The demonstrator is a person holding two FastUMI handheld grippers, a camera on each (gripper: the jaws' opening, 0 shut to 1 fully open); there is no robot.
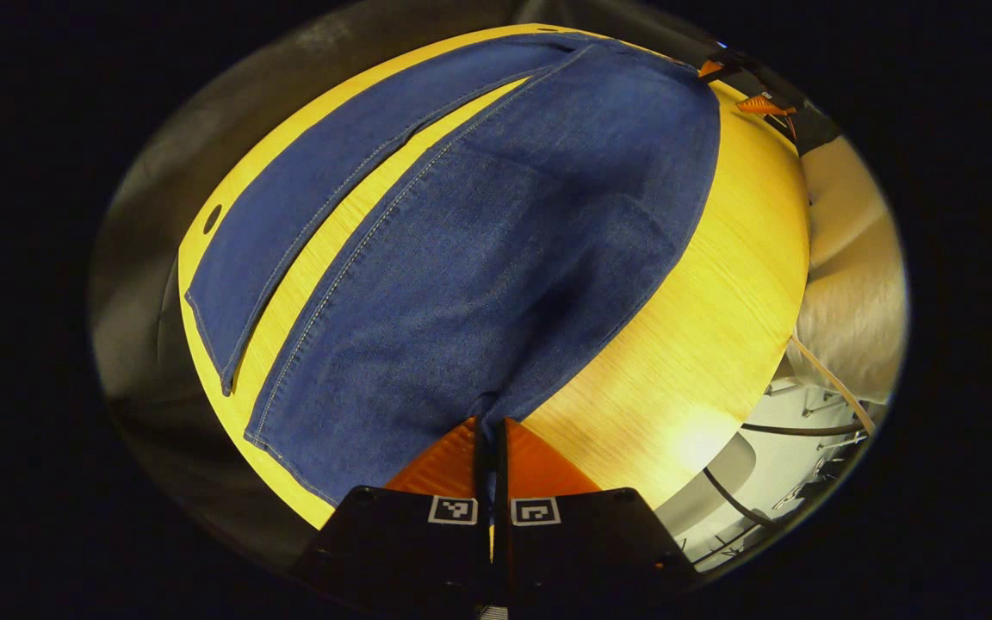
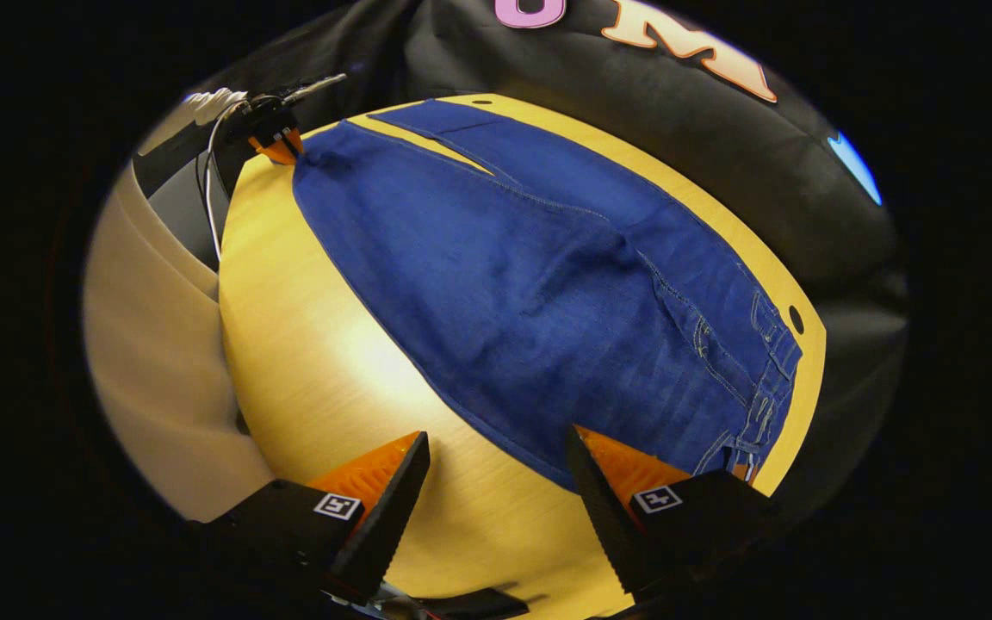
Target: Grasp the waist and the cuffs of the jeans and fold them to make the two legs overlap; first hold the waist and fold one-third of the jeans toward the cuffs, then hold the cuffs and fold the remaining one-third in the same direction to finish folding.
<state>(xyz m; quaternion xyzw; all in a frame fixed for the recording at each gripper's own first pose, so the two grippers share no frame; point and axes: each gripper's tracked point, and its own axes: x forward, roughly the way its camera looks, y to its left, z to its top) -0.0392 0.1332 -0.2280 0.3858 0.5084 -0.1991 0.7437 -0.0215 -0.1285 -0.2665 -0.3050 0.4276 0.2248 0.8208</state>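
The round yellow wood-grain table (image 2: 306,344) is the largest thing here, and the dark blue denim jeans (image 1: 479,258) lie spread flat across most of it. In the left gripper view the jeans stretch straight ahead of the left gripper (image 1: 491,430), with a second leg (image 1: 289,224) lying off to its left, a strip of bare table between the two legs. The left gripper has its fingers drawn together on the near hem of the jeans, a fold of denim pinched between them. In the right gripper view the jeans run away ahead of the right gripper (image 2: 500,456), and their waistband with belt loops (image 2: 763,379) lies to its right, close beside its right finger (image 2: 625,474). The right gripper stands with its fingers wide apart above bare table at the edge of the denim, the right finger at the cloth's border. Far ahead to its left, the left gripper shows small at the distant cuff.
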